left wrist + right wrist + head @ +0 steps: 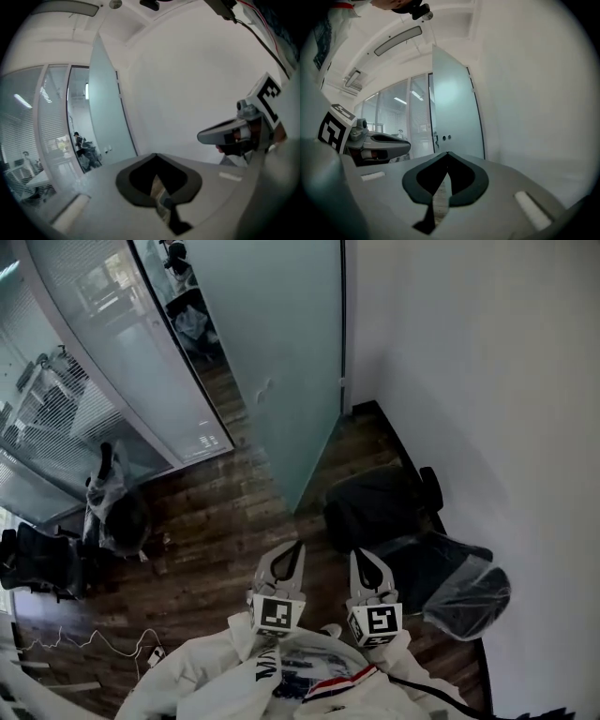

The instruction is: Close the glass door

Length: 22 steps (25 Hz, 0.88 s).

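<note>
Two grippers: left gripper (298,546) at 6 o'clock, right gripper (360,555) nearer 5. So two marker cubes too, left cube (277,613) and right cube (377,622). One glass door (281,352) at 12. Three chairs for sure: plastic-wrapped chair (422,549) at 4, dark chair (117,512) at 9, corner chair (37,563) at 8. Maybe a fourth, doorway chair (192,322) at 11, too small to call. One white cable (94,643) at 7.

All views toward glass door (281,362)
</note>
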Available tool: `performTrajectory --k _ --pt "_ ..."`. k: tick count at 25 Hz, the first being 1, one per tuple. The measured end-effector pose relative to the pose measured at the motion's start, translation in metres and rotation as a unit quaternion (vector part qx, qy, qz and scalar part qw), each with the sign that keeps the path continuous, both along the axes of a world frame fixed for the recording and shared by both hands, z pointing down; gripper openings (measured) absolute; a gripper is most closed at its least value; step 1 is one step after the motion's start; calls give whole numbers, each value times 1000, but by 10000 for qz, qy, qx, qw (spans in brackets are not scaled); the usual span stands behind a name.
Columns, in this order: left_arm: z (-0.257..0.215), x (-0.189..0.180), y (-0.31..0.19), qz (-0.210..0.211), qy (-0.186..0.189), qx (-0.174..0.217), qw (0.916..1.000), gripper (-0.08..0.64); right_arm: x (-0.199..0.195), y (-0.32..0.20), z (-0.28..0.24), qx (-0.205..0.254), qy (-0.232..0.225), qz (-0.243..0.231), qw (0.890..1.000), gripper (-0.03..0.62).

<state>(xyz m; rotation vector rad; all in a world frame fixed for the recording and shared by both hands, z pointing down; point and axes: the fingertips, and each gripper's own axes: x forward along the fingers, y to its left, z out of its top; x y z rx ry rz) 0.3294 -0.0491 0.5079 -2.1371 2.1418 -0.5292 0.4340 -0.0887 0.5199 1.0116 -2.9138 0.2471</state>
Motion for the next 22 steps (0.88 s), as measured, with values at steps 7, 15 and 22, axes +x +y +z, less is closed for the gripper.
performTrajectory --k 7,15,22 --pt "14 -57 10 -463 88 -121 9988 3 -49 15 9 -98 76 -375 9992 5" --pt "9 -100 -39 -142 209 144 9996 3 -86 -30 13 -186 224 -24 9996 5" --pt "14 -166 -57 -505 303 107 9982 3 -157 -60 13 -89 293 -398 9987 5"
